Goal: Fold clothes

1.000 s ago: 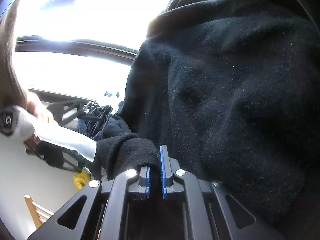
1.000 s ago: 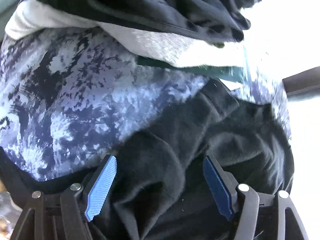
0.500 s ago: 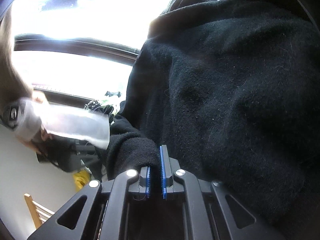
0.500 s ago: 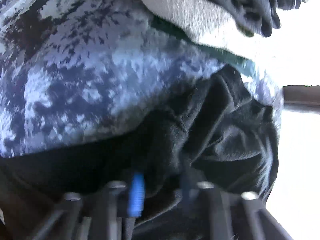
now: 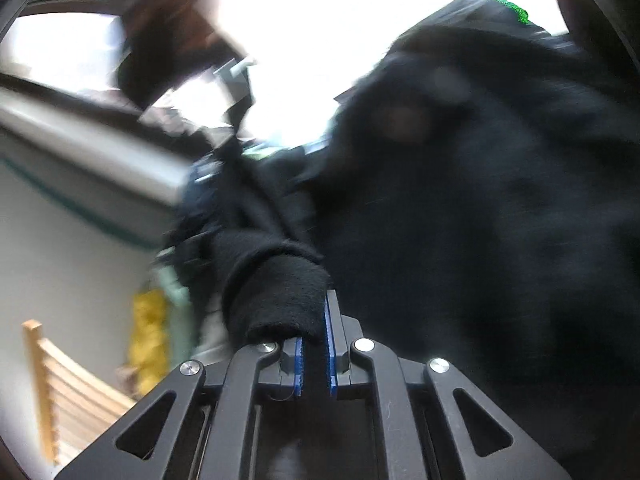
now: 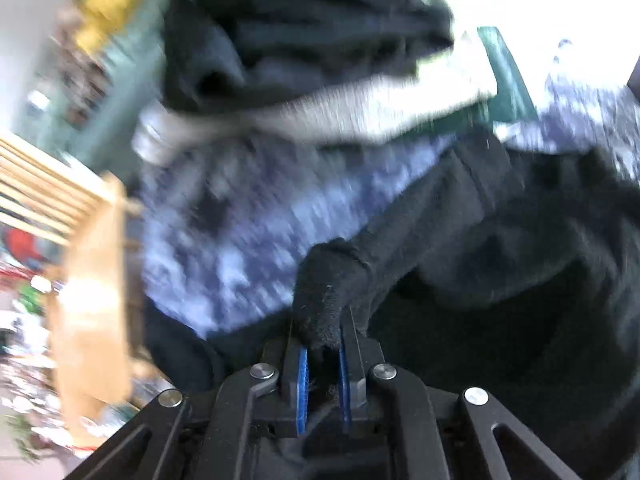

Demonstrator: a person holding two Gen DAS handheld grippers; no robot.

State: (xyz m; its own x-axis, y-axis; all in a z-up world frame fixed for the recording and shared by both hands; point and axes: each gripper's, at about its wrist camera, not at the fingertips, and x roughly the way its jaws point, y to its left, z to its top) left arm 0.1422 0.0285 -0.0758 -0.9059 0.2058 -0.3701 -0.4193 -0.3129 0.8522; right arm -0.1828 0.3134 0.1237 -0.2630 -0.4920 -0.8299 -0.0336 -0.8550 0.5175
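Note:
A black fleecy garment (image 5: 480, 220) fills the right of the left wrist view. One rolled edge of it runs down into my left gripper (image 5: 314, 344), which is shut on it. In the right wrist view the same black garment (image 6: 500, 240) lies on a blue-and-white mottled garment (image 6: 248, 232). My right gripper (image 6: 322, 356) has a bunched fold of the black cloth between its blue pads; its jaws are closing and the pads press on the cloth. Both views are blurred.
A pale grey cloth (image 6: 360, 108) and a dark garment (image 6: 312, 20) are piled above the mottled one. A wooden chair (image 6: 92, 280) stands at the left, also the wooden chair (image 5: 52, 376). A yellow item (image 5: 150, 328) hangs by the wall. Bright window behind.
My right gripper went from wide open around the black cloth to closed on a fold of it and swung across. My left gripper kept its hold, rose and rolled.

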